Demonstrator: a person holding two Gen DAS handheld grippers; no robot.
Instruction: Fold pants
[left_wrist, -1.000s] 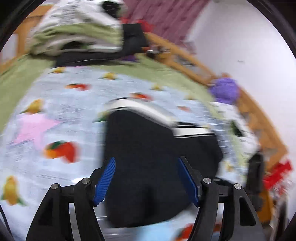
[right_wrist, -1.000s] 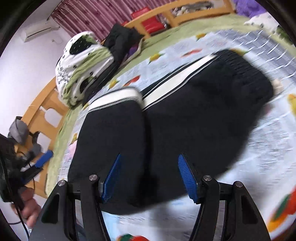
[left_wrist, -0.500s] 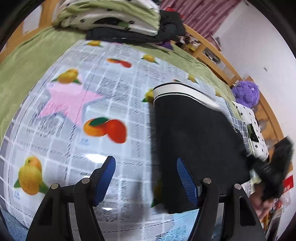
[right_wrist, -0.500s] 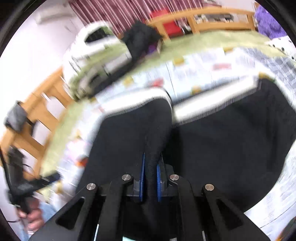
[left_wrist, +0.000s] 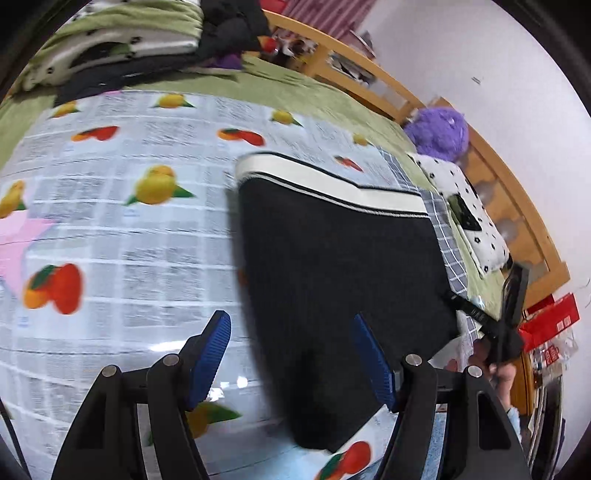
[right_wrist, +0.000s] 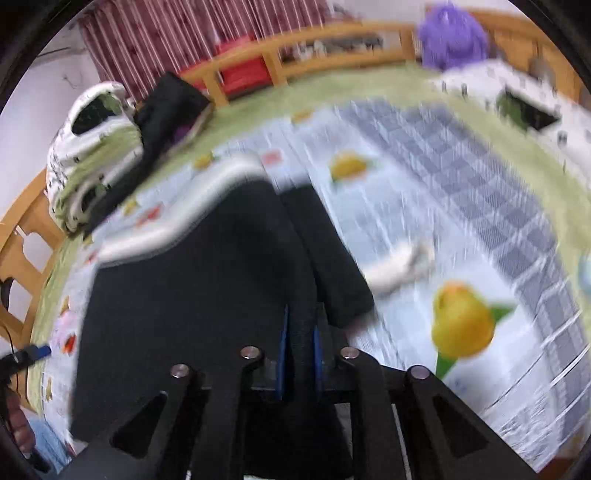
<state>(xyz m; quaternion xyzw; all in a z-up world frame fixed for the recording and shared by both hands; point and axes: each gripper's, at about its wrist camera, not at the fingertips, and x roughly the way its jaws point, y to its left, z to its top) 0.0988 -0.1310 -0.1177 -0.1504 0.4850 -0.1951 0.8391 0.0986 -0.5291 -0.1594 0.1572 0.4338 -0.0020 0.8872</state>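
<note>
Black pants (left_wrist: 332, 266) with a white striped waistband lie folded on a fruit-print cloth (left_wrist: 122, 229) on the bed. My left gripper (left_wrist: 295, 347) is open and empty, just above the near left edge of the pants. In the right wrist view my right gripper (right_wrist: 299, 332) is shut on a fold of the black pants (right_wrist: 192, 295) and holds it up off the cloth. The right gripper also shows in the left wrist view (left_wrist: 506, 317) at the far right edge of the pants.
A pile of folded bedding and dark clothes (left_wrist: 122, 48) sits at the head of the bed. A purple plush toy (left_wrist: 439, 133) and a dotted pillow (left_wrist: 465, 214) lie by the wooden bed rail (left_wrist: 373, 81). A small white scrap (right_wrist: 402, 266) lies on the cloth.
My right gripper closed on the pants' edge and has carried that fold leftward over the rest. My left gripper stayed open and swung left, then back toward the pants.
</note>
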